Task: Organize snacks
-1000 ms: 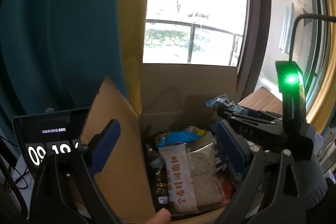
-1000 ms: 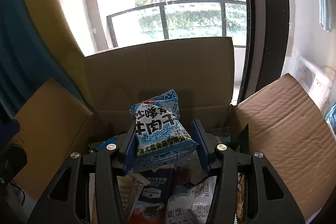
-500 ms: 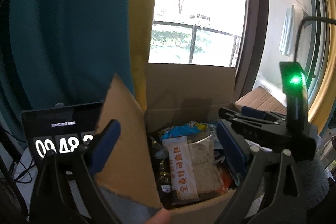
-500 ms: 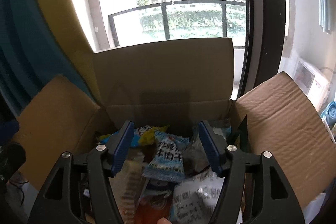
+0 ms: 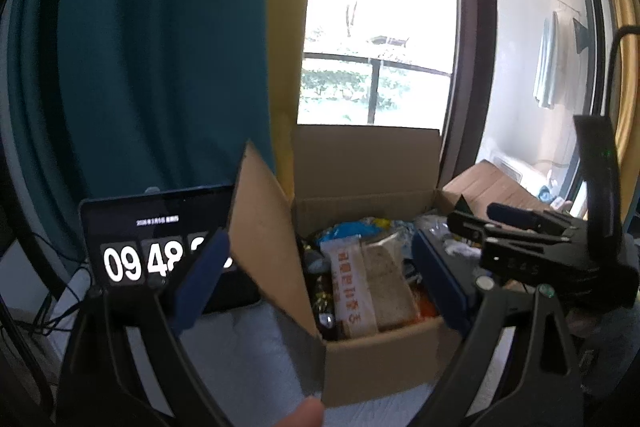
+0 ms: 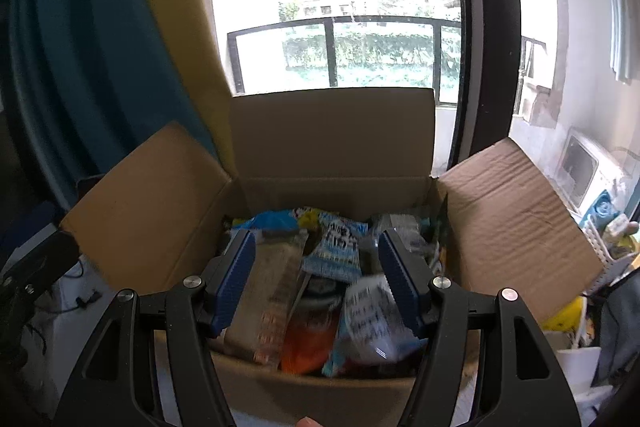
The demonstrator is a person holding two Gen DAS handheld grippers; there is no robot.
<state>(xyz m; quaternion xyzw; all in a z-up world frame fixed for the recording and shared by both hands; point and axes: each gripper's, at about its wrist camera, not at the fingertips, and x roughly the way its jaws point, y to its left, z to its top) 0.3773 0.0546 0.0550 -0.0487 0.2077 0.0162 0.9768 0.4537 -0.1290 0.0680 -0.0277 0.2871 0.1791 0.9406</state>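
An open cardboard box (image 6: 332, 147) holds several snack packets. A blue-and-white packet (image 6: 338, 251) lies among them near the back. A long white packet with orange print (image 5: 352, 291) lies beside a brownish clear one. My right gripper (image 6: 316, 275) is open and empty, just above the front of the box. It also shows in the left wrist view (image 5: 520, 239), over the box's right side. My left gripper (image 5: 320, 283) is open and empty, in front of the box's left corner.
The box flaps (image 6: 516, 223) stand open left, back and right. A tablet showing a clock (image 5: 156, 239) stands left of the box. Teal and yellow curtains (image 5: 160, 47) and a window are behind. The box (image 5: 384, 363) sits on a pale cloth.
My right gripper opened and let go of the blue-and-white packet, which dropped into the box. Both grippers pulled back from the box.
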